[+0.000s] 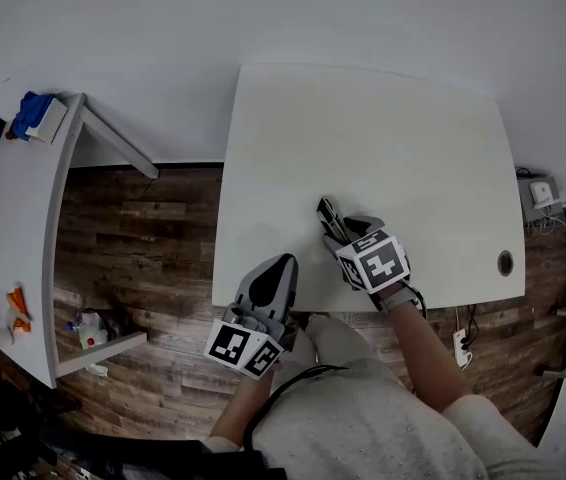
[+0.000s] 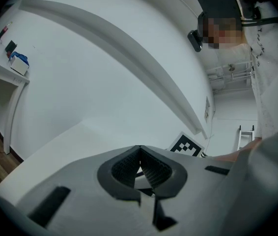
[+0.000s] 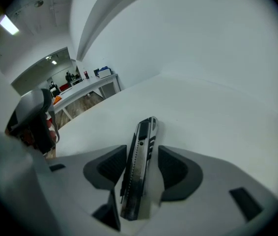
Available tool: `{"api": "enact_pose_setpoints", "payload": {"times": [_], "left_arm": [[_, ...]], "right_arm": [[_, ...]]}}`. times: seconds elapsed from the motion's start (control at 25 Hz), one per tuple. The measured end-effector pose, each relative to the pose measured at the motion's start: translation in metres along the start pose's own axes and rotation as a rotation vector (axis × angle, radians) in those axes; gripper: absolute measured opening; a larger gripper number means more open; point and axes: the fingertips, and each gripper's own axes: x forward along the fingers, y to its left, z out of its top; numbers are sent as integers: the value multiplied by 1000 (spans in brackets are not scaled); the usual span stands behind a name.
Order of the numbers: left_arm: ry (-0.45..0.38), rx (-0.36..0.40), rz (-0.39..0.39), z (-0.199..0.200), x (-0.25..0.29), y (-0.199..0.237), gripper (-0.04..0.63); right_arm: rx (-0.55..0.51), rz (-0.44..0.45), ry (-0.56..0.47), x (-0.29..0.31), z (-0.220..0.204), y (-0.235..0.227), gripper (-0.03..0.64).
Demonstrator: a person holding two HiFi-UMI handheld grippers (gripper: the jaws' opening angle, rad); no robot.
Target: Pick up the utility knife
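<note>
My right tongs [image 3: 143, 156] stand open astride the slim silver-and-black metal utility knife [image 3: 138, 176] lying on the white table [image 1: 383, 148]. My left tongs [image 2: 140, 154] are closed and empty.

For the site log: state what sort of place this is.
Likely an office or lab workroom: a plain white table, a cluttered side table, wood-plank floor with a power strip.

Utility knife [image 3: 139, 171]: brushed metal body, black plastic slider. Right gripper pads [image 3: 177, 170]: black, ribbed. Desk [image 1: 383, 148]: white, matt, smooth. Floor [image 1: 143, 228]: dark wood planks.
</note>
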Motion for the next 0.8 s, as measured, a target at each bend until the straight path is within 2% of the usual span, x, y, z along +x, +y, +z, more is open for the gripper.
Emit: {"api": "enact_pose_setpoints", "payload": {"times": [0.12,0.24,0.4,0.64,0.8], "left_arm": [[-4,-5,6,0,3,4,6],[-3,-12,11,-2,5,7,6],[-5,-20,17,-3,6,12,6],[-11,-40,32,-4,7,19,6],[-10,-44,41,-2,4,22,6]], "right_arm": [[-36,-10,39,2,-1,-1,198],[-119,-21,93,4,0,4,198],[-203,0,145,5,6,14,141],[-222,31,148,6,5,13,135],[-117,55,69,3,0,9,135]]}}
